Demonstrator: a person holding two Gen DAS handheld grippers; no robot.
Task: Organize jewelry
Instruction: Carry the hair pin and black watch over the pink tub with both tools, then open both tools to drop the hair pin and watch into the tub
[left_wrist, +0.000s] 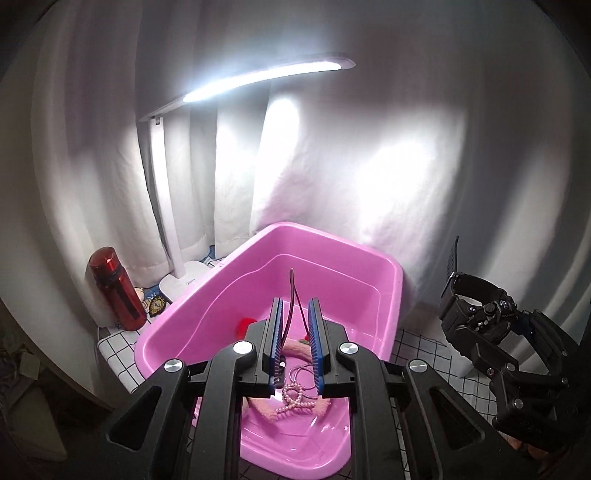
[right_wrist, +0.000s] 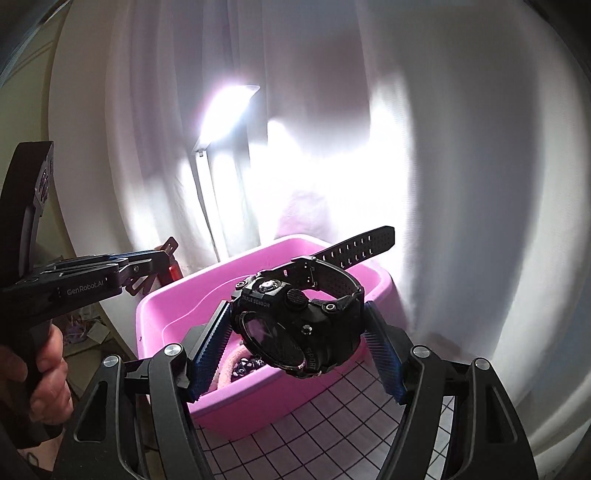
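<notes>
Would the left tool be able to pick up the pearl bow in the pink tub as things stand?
Probably not yet: the left tool is shut on a thin dark red hair clip, though the pearl bow lies uncovered below.

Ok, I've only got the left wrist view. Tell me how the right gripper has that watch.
Observer: The right gripper has its pads on both sides of the watch case, with the dial tilted toward the camera.
Operator: Read me the bezel.
Observer: It says SPORT at the bottom.
Operator: Now my left gripper, the one with the red strap.
Observer: A hand grips its handle, at the left edge of the right wrist view.
</notes>
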